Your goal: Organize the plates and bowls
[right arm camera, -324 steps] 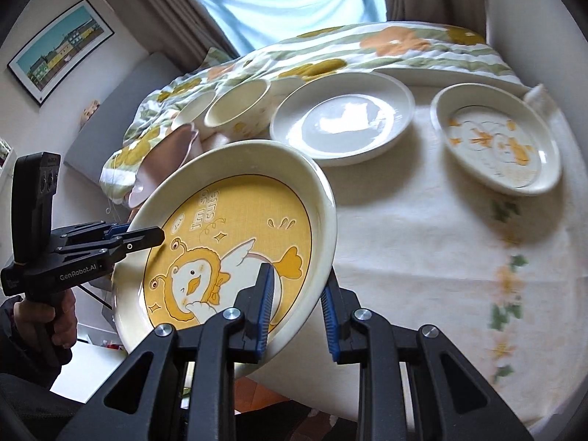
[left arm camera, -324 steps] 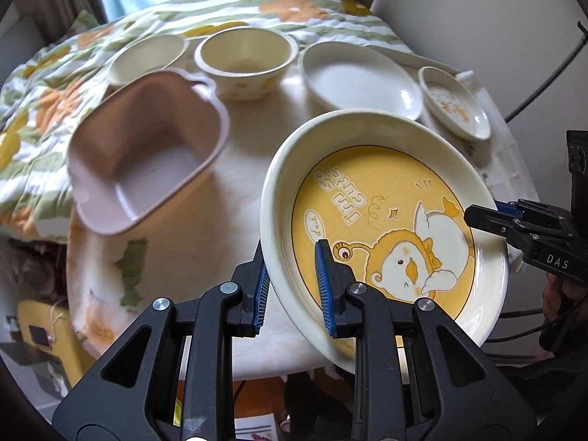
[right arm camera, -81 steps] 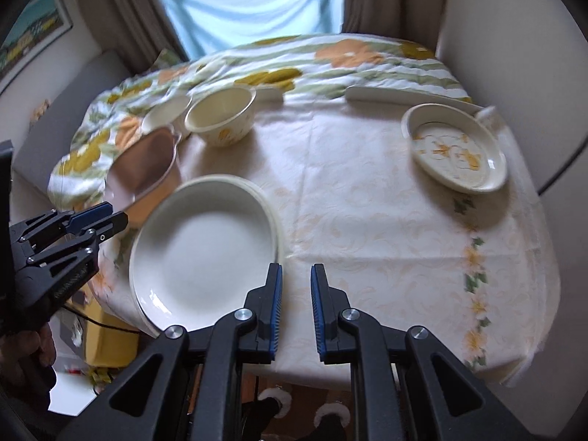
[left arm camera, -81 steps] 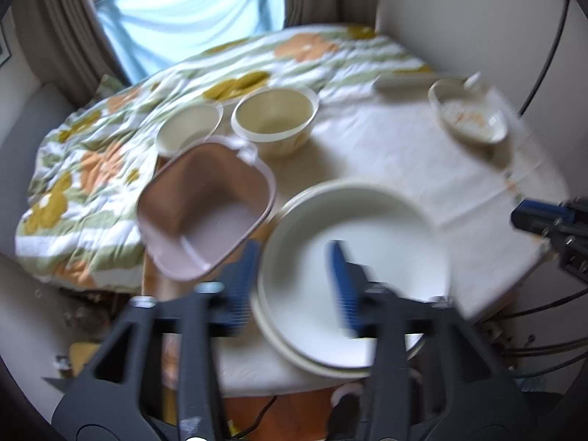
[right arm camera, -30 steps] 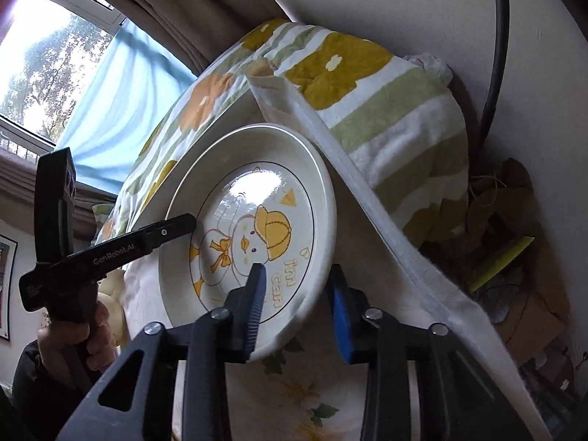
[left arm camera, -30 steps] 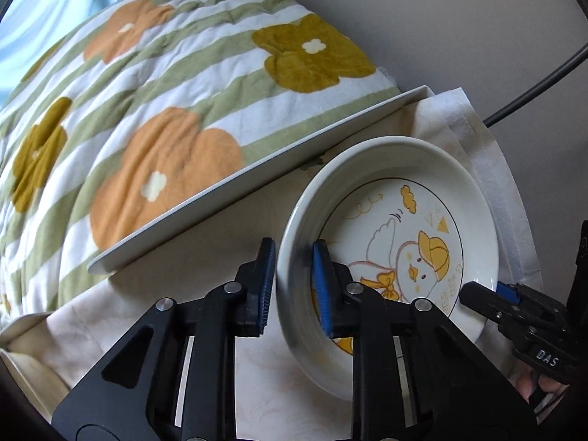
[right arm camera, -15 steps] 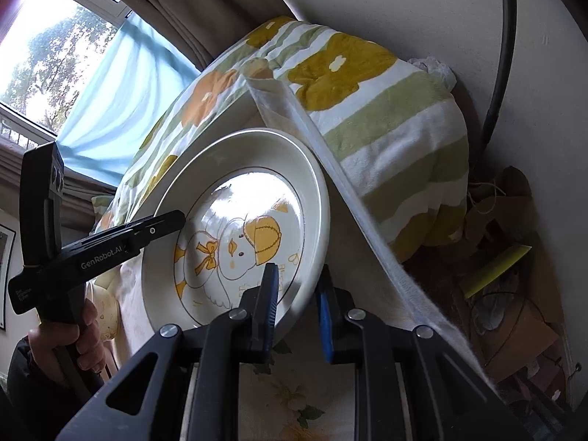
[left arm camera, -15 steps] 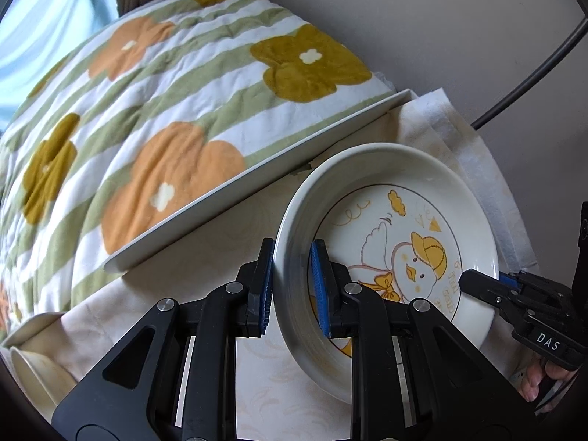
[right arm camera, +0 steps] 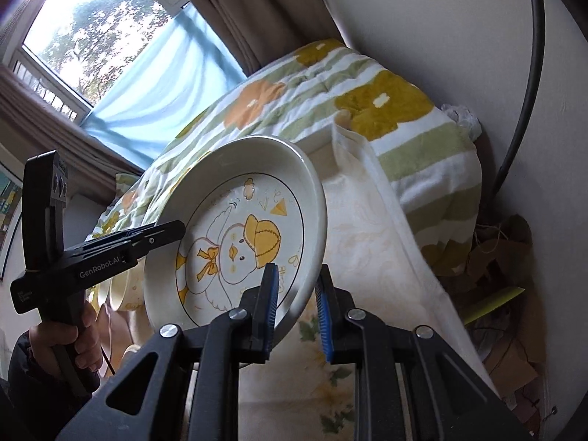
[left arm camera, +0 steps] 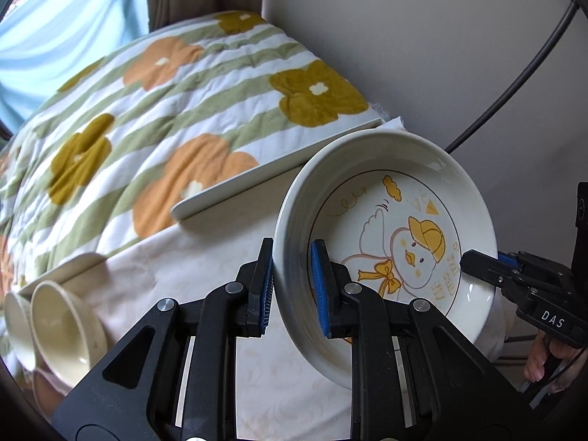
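- Duck plate [left arm camera: 400, 242]: it hangs clear of the tablecloth [left arm camera: 205, 264] now, tilted with its picture side turned up toward me; a second ago it still sat flat near the far right corner of the table.
- My left gripper [left arm camera: 292, 286] is pinched on the plate's left rim, one blue pad inside the well and one outside.
- My right gripper [right arm camera: 296, 303] has just finished squeezing onto the opposite rim; a second ago its pads stood a little wider around that edge.
- With both rims clamped and the plate raised, I judge the pick-up done and the carry begun, most likely toward the stack of larger plates I built at the near left edge, which is out of view here.
- Two cream bowls [left arm camera: 62, 323] show at the left edge of my left view, well apart from the plate.
- Beyond the table lie the flowered quilt [left arm camera: 154, 117], the wall and the curtained window [right arm camera: 92, 36].
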The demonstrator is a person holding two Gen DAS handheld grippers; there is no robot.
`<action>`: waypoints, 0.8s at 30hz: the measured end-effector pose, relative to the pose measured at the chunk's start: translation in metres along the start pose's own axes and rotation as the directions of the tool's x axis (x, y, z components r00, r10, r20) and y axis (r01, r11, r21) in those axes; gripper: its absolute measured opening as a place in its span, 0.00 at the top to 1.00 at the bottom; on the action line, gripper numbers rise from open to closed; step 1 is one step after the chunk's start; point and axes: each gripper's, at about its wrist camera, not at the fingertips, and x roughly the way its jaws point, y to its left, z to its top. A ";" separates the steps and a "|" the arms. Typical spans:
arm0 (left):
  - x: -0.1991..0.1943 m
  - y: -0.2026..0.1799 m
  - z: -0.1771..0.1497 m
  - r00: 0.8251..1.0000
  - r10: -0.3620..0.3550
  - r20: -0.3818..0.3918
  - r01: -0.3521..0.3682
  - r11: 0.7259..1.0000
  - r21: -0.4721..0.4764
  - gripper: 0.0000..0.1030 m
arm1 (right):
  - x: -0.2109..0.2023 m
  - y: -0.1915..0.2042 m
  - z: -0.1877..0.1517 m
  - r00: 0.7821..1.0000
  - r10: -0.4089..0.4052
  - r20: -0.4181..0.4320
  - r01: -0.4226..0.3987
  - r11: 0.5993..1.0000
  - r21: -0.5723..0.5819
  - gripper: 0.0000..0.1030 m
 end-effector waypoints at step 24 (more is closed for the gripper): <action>-0.147 0.104 -0.232 0.993 0.114 0.017 -0.104 0.955 -0.277 0.83 | -0.002 0.150 -0.134 0.982 0.115 -0.149 -0.144 0.970 -0.198 0.82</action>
